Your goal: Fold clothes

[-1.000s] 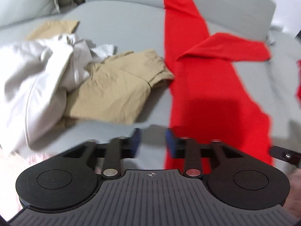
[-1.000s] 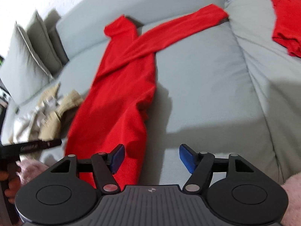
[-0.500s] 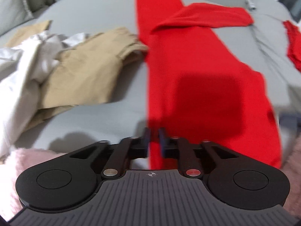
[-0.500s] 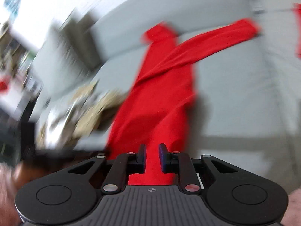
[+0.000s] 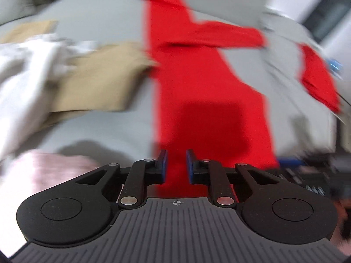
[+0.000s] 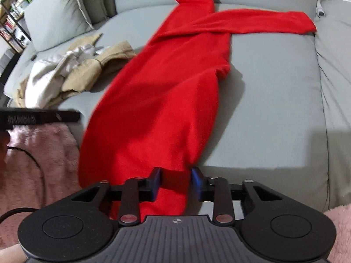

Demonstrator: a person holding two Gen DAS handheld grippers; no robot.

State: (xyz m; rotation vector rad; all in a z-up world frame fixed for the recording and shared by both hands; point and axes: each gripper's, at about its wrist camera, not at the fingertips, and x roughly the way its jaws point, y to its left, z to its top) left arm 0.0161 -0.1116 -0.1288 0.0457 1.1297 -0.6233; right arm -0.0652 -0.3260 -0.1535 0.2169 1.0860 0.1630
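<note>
red sweater [image 6: 166, 100] lies stretched lengthwise on the grey sofa [image 6: 274, 100], one sleeve [image 6: 258, 25] crossed out to the right at the far end. right gripper [image 6: 175, 184] is clamped on its near hem, cloth bunched between the blue pads. left gripper [image 5: 176, 166] sits over the hem's other side, jaws narrowly parted with red fabric between them, beside the beige and white clothes pile [image 5: 72, 76].

Your sweater [image 6: 171, 83] lies lengthwise on the sofa [image 6: 274, 100], one sleeve [image 6: 258, 23] crossed to its right; the heap of clothes [image 6: 72, 70] sits on the seat to its left, a cushion [image 6: 54, 11] behind that; your blanket [image 6: 39, 153] lies nearest, left of the hem.
</note>
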